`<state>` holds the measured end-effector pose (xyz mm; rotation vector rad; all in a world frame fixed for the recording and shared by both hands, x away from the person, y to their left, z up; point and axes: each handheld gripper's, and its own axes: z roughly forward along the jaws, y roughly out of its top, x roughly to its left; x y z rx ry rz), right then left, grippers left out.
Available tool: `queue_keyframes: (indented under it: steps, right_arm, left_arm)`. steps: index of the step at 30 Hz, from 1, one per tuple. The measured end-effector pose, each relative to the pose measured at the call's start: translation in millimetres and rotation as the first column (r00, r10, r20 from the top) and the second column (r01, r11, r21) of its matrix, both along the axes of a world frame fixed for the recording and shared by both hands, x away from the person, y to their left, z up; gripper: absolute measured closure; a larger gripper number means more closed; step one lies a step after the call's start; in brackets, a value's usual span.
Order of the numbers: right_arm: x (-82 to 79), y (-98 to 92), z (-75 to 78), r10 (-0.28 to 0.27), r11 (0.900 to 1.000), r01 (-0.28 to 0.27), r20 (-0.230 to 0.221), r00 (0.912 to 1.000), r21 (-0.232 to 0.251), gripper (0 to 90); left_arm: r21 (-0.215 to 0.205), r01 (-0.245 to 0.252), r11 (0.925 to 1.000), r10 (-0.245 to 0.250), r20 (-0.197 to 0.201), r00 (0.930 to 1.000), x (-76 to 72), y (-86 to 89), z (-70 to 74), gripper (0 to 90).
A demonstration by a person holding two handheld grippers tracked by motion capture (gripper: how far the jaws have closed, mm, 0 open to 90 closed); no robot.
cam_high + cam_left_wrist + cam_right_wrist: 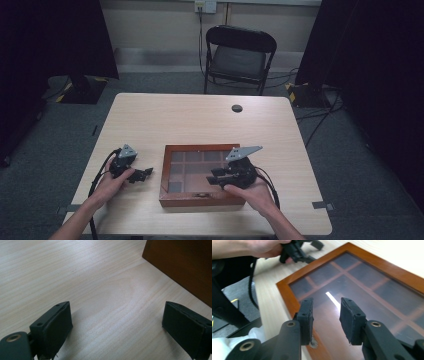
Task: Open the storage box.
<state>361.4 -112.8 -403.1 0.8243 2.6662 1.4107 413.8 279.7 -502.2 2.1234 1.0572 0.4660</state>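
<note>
Above glass-lidded box [362,282], right gripper [326,315] narrow, empty; left gripper [117,325] wide open.

No lettering, label, brand mark, number or sign can be read anywhere, whether on the wooden box [200,199] at the lower middle of the frame or on the table [190,120] around it.

**Three viewpoints, one shared box**

The high view looks forward and down over the table [150,115]. The left gripper view sits low, close to the tabletop. The right gripper view hovers close above the wooden box [387,267], which all three show.
</note>
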Motion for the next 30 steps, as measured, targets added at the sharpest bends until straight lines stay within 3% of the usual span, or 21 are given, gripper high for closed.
queue_keyframes:
  steps: [12,20,30]
  right_arm:
    - [-11.4,24.5,-17.4,0.123,0.991,-0.124,-0.031,0.9919,-0.044,75.1]
    - [-12.7,25.8,-25.3,0.135,0.988,-0.138,-0.046,0.9898,-0.063,77.5]
    - [-13.4,24.4,-30.9,0.151,0.984,-0.152,-0.028,0.9882,-0.089,80.2]
  left_arm:
    - [0.0,0.001,1.0,-0.001,-0.001,1.0,0.1,0.0,0.0,8.3]
    - [0.0,0.001,1.0,-0.001,-0.001,1.0,0.1,0.0,0.0,8.3]
    - [0.0,0.0,1.0,0.0,-0.001,1.0,0.0,0.0,0.0,8.3]
